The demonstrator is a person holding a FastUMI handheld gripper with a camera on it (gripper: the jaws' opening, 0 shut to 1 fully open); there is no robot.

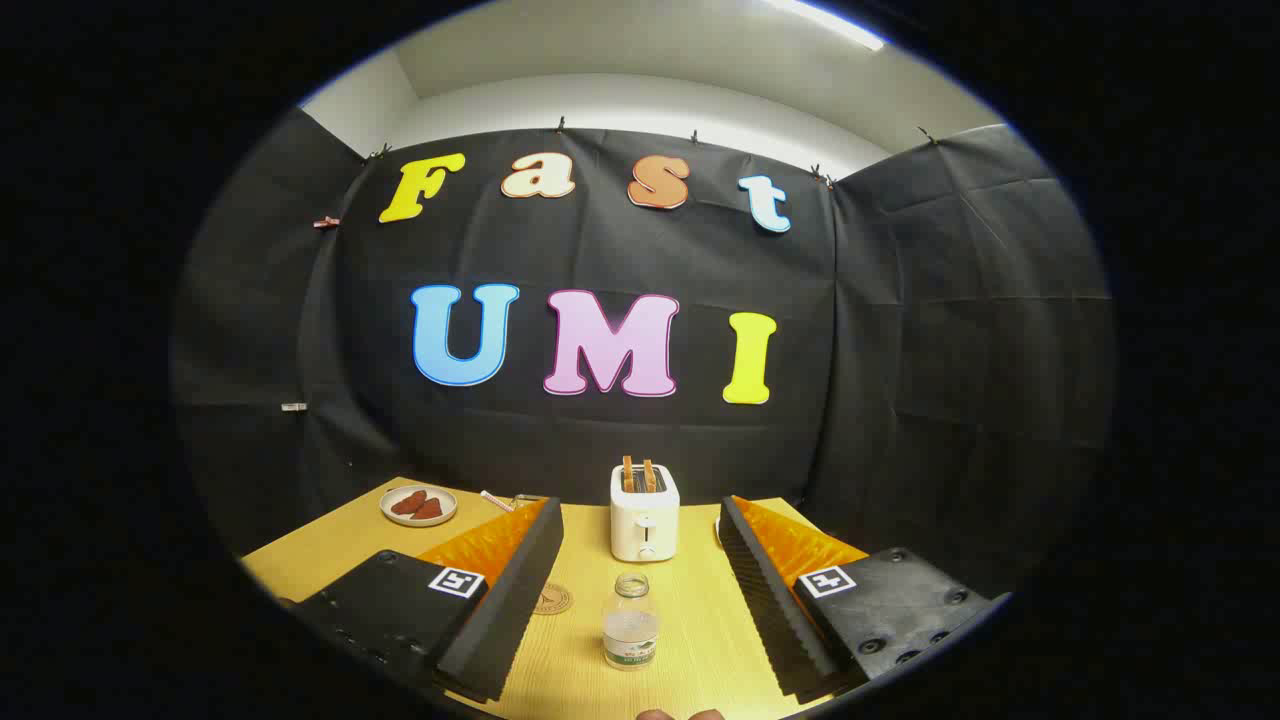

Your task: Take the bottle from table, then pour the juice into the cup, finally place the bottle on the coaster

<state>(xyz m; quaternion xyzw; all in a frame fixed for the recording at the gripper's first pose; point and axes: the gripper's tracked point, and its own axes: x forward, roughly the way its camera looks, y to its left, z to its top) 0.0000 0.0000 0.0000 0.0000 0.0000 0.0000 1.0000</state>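
In the gripper view, the hand-held gripper [640, 600] is spread wide, with nothing between its fingers. The small clear plastic bottle without a cap [631, 622] stands upright on the yellow wooden counter [690, 620], directly ahead and centred in the gap between the two fingers, touching neither. Its long axis is vertical, so a straight forward approach looks suitable for the fingers to close on its sides. The round brown coaster [551, 599] lies flat just to the left of the bottle, beside the left finger. Beyond the bottle stands a white toaster with two toast slices [644, 512], and farther left a small grey plate with reddish pieces [418, 505].
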